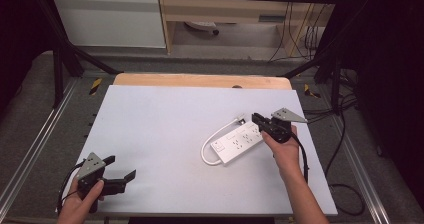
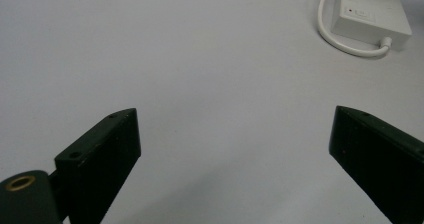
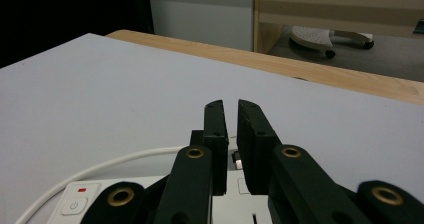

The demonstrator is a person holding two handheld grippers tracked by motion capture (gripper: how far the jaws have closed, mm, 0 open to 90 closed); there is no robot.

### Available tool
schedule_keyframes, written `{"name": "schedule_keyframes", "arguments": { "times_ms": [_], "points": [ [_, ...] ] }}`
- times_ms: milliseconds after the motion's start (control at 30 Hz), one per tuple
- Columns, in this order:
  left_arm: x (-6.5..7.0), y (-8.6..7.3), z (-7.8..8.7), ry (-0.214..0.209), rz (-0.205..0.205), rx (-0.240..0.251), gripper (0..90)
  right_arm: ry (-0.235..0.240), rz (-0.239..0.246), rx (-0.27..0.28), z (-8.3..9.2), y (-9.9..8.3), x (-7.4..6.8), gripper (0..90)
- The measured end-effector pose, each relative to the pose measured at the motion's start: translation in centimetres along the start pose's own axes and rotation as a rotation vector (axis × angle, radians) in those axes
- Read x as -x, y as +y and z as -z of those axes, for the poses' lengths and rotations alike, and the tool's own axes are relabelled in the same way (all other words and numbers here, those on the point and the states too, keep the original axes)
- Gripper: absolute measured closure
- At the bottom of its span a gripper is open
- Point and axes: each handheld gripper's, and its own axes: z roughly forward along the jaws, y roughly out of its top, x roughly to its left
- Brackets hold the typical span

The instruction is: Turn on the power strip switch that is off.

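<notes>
Your right gripper (image 1: 260, 120) sits over the far end of the white power strip (image 1: 239, 140), which lies on the right half of the pale grey table (image 1: 160, 134), angled so its switch end points toward you and its socket end away. In the right gripper view the jaws stand nearly together, with only a thin slit between them, and a small metallic piece shows low in that slit; it may be a plug prong or the end of the cord, but the jaws block too much of it for you to be sure, and you cannot tell whether anything is actually pinched. The power button (image 3: 75, 204) with its red mark is at the lower left of that view, so you are working at the end away from the switch.

The white cord (image 1: 212, 143) leaves the near end of the strip, loops round its left side and runs back toward the far end, where your right gripper is.

Your left gripper (image 1: 120, 175) hovers at the near left corner of the table, well apart from the strip, its jaws spread wide and empty above bare surface.

As far as this shows, the job looks early: the strip lies flat on the table, the cord is loose beside it, and only one gripper has reached it. The left one has yet to come across.
</notes>
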Motion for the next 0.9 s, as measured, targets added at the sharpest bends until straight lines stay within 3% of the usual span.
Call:
{"name": "schedule_keyframes", "arguments": {
  "times_ms": [367, 900],
  "points": [
    [0.0, 0.0, 0.0, 0.002, 0.000, -0.002, 6.4, 0.000, -0.007, 0.009, 1.1, 0.3, 0.1, 78.4],
    [0.0, 0.0, 0.0, 0.002, -0.002, -0.005, 6.4, -0.009, -0.027, 0.008, 2.6, 0.4, 0.4, 63.9]
  ]
}}
